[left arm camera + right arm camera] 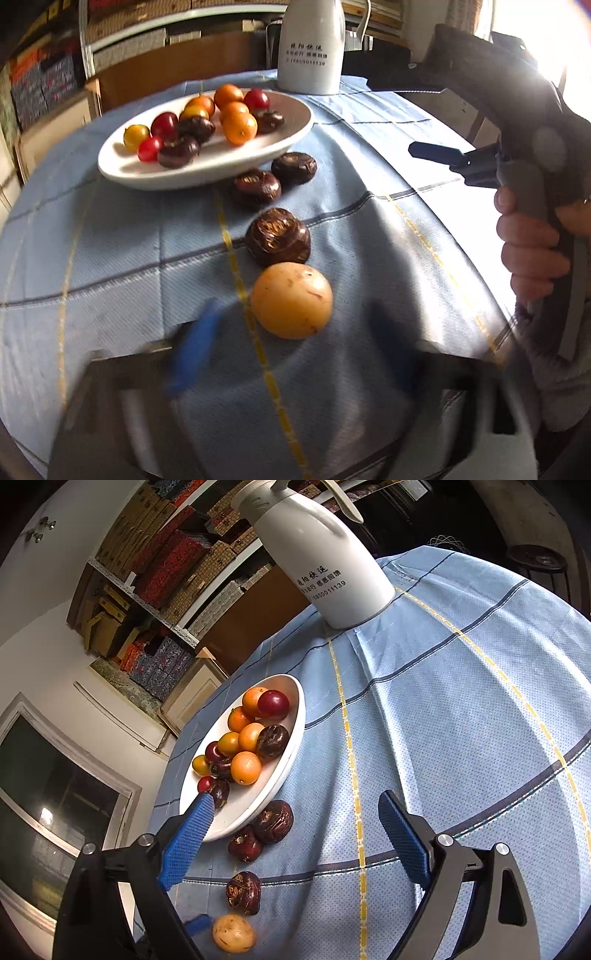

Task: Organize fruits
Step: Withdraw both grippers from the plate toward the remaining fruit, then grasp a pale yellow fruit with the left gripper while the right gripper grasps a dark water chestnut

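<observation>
A white oval plate holds several orange kumquats, red and yellow cherry tomatoes and dark water chestnuts. Three dark water chestnuts lie on the blue cloth beside it: two near the rim and one closer. A pale orange round fruit lies nearest. My left gripper is open, its blurred blue fingers either side of that fruit, just short of it. My right gripper is open and empty above the cloth, and shows at the right of the left wrist view.
A white thermos jug stands at the table's far side behind the plate. The round table is covered by a blue checked cloth. Shelves of boxes stand beyond the table.
</observation>
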The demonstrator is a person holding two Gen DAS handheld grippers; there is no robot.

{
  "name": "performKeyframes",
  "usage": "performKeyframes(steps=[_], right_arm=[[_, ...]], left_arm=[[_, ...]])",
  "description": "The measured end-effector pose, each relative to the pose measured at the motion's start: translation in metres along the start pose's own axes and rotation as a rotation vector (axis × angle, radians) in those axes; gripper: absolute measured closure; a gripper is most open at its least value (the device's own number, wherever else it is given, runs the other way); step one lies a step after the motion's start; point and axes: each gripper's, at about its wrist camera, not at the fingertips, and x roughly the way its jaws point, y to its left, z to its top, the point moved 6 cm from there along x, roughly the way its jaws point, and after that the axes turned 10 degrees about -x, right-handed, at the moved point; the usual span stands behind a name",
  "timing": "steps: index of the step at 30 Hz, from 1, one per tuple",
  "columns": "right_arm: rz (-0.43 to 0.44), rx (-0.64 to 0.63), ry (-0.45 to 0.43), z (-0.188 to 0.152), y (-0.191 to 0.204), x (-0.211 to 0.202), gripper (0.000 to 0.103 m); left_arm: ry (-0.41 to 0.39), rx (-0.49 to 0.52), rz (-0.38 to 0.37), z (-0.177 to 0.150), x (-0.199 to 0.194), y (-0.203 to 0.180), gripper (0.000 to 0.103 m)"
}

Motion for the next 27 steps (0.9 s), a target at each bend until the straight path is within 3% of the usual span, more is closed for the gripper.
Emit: performKeyframes(steps=[5,8,13,16,18,23,27], right_arm=[[-0.003,-0.011,0.008,-0.001,0.001,0.002,0.012],[-0.005,-0.034,0.017,-0.002,0.005,0.004,0.012],[-0.002,-0.129,0.049,-0.012,0.022,0.008,0.012],[0.005,-0.236,0.1,-0.03,0.042,0.014,0.012],[-0.019,-0.33,0.122,-0.043,0.057,0.016,0.016],[-0.059,-0.572,0.206,-0.085,0.091,0.03,0.041],[-0.064,-0.647,0.226,-0.096,0.103,0.033,0.043]], left_arm=[[-0.001,-0.046,-0.041,0.001,-0.001,0.005,0.059],[-0.008,-0.057,-0.048,0.001,-0.004,0.007,0.06],[-0.089,-0.108,0.049,0.012,-0.017,0.037,0.06],[-0.09,-0.159,0.095,0.015,-0.017,0.061,0.061],[-0.086,-0.194,0.12,0.017,-0.017,0.076,0.061],[-0.074,-0.233,0.141,0.016,-0.015,0.092,0.06],[-0.07,-0.236,0.144,0.014,-0.015,0.094,0.059]])
